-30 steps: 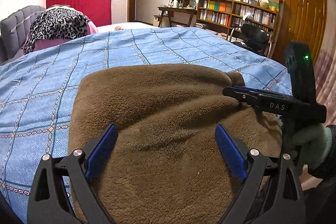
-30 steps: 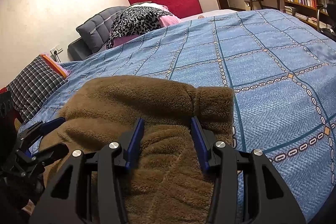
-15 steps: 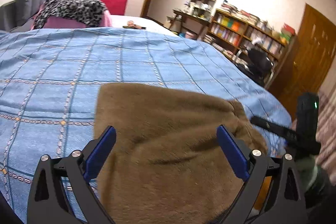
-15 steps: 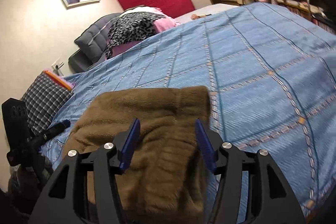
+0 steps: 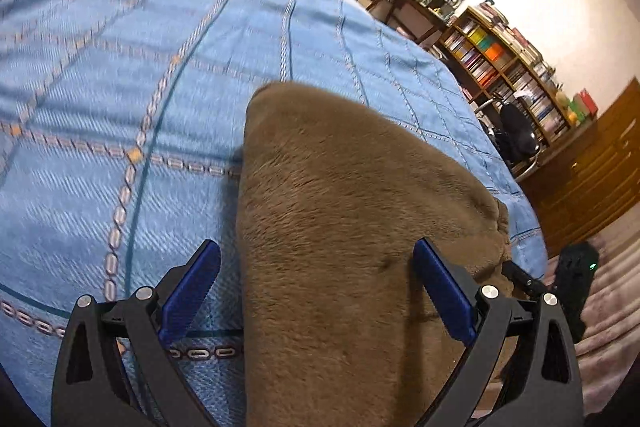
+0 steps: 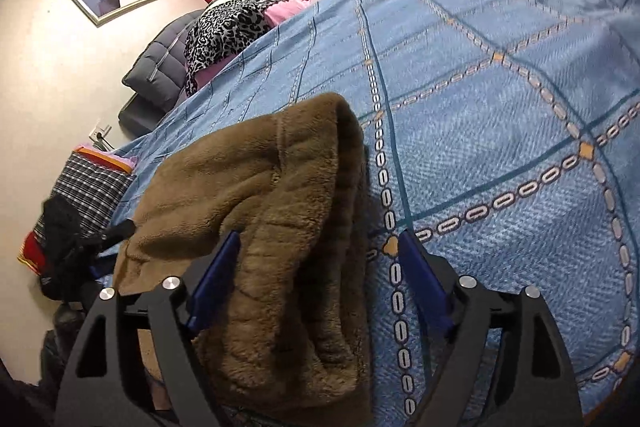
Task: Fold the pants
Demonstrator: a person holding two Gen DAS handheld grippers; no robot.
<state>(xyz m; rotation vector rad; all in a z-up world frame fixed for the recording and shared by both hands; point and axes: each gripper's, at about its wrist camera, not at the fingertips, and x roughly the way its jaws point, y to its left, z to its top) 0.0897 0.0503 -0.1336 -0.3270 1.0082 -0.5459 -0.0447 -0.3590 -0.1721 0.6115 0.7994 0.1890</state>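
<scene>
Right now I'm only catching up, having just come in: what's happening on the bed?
A person with a gripper in each hand is folding brown fleece pants on a blue patterned bedspread. The left gripper and the right gripper are both open, each straddling one edge of the bundled fabric without pinching it. The pants lie in a thick, lumpy fold near the bed's edge.

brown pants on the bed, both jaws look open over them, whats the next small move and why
Probably close the right gripper on the bunched edge of the brown pants. Its jaws stand open astride that thick fold on the blue bedspread, gripping nothing. The left gripper is open too, straddling the opposite edge, so nothing holds the cloth yet.
</scene>
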